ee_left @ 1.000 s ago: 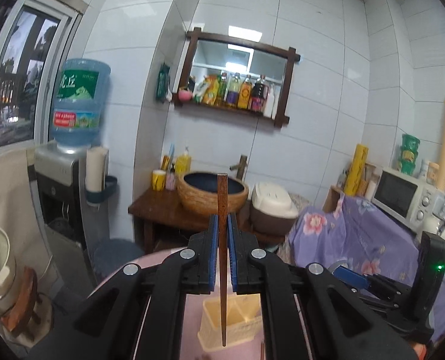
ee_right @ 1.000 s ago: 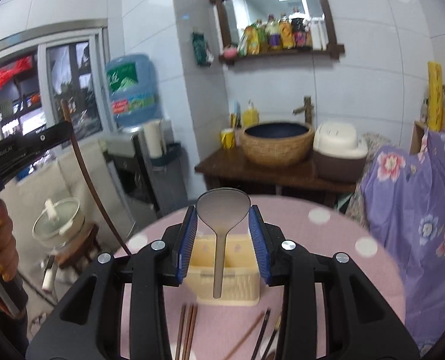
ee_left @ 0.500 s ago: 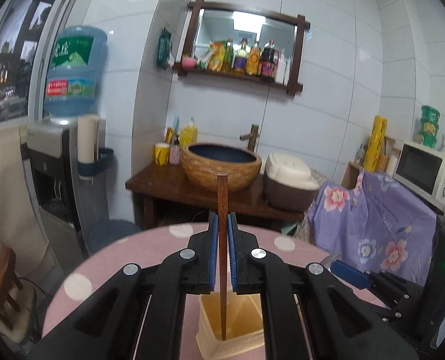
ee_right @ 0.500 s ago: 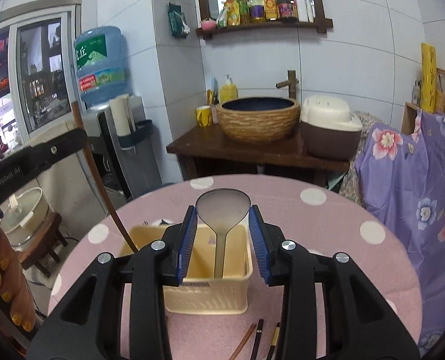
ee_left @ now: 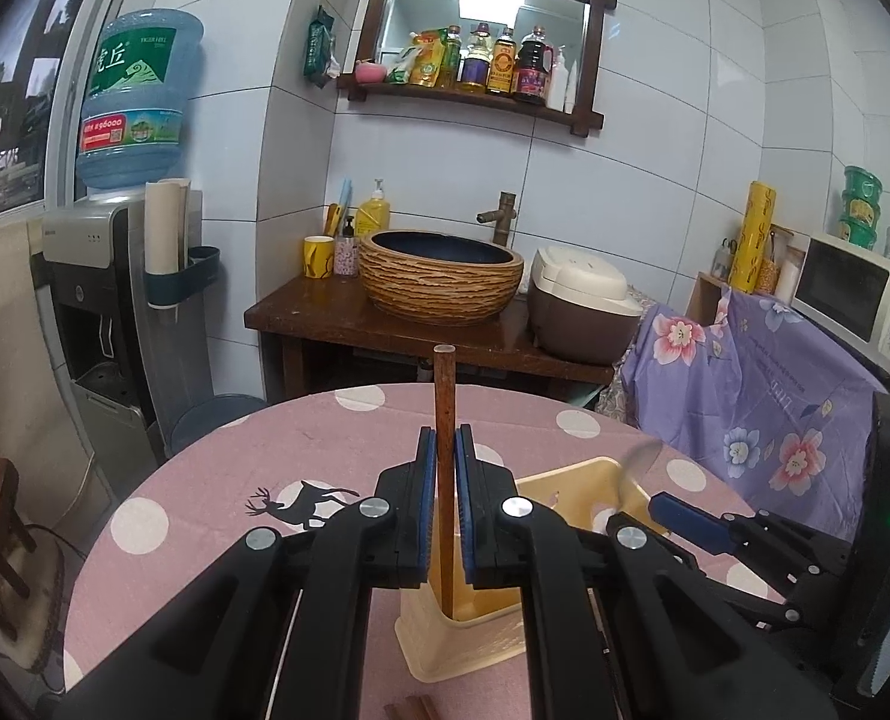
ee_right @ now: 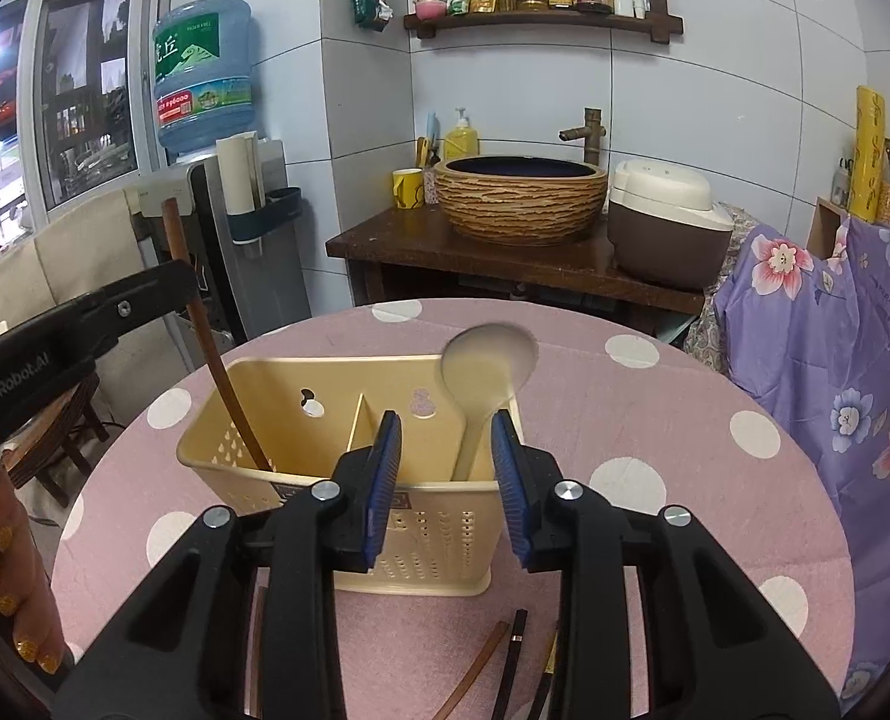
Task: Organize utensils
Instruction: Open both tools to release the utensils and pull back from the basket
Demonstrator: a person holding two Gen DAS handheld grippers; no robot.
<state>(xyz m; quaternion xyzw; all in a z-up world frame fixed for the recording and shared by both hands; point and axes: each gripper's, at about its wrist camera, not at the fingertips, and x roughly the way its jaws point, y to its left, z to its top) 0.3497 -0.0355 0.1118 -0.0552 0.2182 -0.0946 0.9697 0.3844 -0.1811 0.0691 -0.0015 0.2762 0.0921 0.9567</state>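
Round table w/ pink white-dotted cloth (ee_right: 655, 420); cream perforated plastic utensil caddy (ee_right: 433, 534) standing on it; loose brown and dark chopsticks (ee_right: 514, 654) lying flat at near edge.

left gripper (ee_left: 443, 468) lowered, wooden chopstick (ee_left: 445, 480) tip now inside utensil caddy (ee_right: 337, 456) left compartment | right gripper (ee_right: 445, 468) lowered, jaws closing yet clear of spoon (ee_right: 484, 384) | spoon now leaning in right compartment, no longer gripped

1. The utensil holder (ee_right: 445, 516) is showing smooth, matt cream plastic.
2. The chopstick (ee_left: 444, 420) is looking like reddish-brown wood.
3. The spoon (ee_right: 487, 366) is appearing dull, satin metal.
4. The tablecloth (ee_right: 655, 420) is lying as matt pink cloth.
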